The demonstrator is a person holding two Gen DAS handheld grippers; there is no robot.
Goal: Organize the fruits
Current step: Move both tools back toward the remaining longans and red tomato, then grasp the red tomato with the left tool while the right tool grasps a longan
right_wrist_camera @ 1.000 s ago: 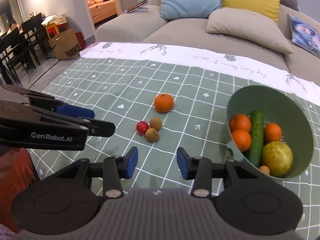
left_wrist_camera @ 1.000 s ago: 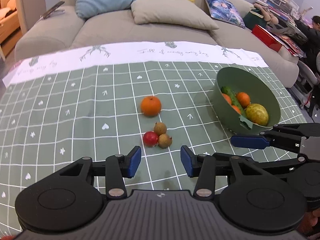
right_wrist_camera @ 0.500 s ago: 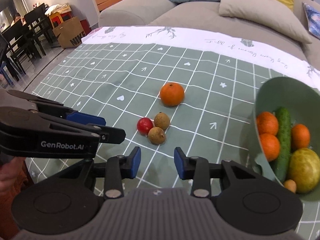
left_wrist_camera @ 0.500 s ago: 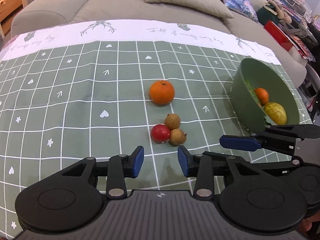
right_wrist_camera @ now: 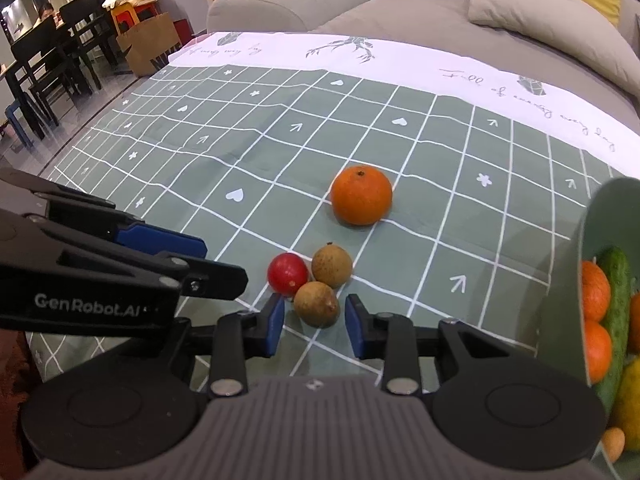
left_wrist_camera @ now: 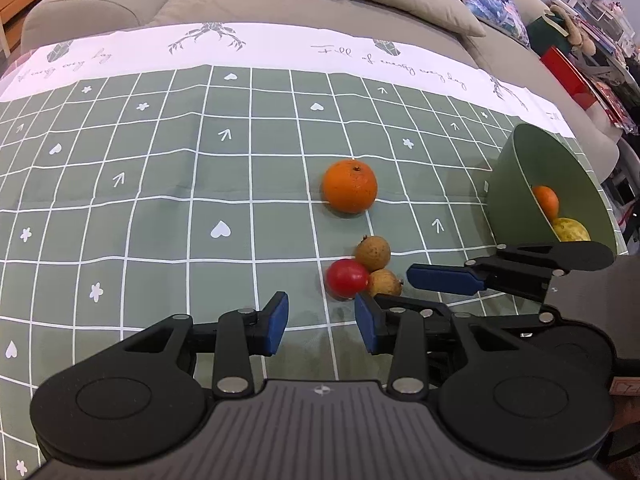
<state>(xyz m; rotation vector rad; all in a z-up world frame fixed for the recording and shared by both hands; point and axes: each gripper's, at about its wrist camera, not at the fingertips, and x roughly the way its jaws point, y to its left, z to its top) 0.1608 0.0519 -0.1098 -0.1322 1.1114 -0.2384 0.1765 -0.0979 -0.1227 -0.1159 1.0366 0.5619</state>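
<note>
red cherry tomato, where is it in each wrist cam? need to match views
Left wrist: red cherry tomato sits right of centre, just beyond the left gripper.
Right wrist: it sits left of centre, just past the right gripper.
Shared landmark: the orange farther back on the cloth.

- Left black two-finger gripper with blue pads (left_wrist_camera: 321,322) is held low and level, fingers parted, nothing between them
- Right black two-finger gripper with blue pads (right_wrist_camera: 314,323) sits just right of it, reaching slightly farther, fingers likewise spread wide
</note>
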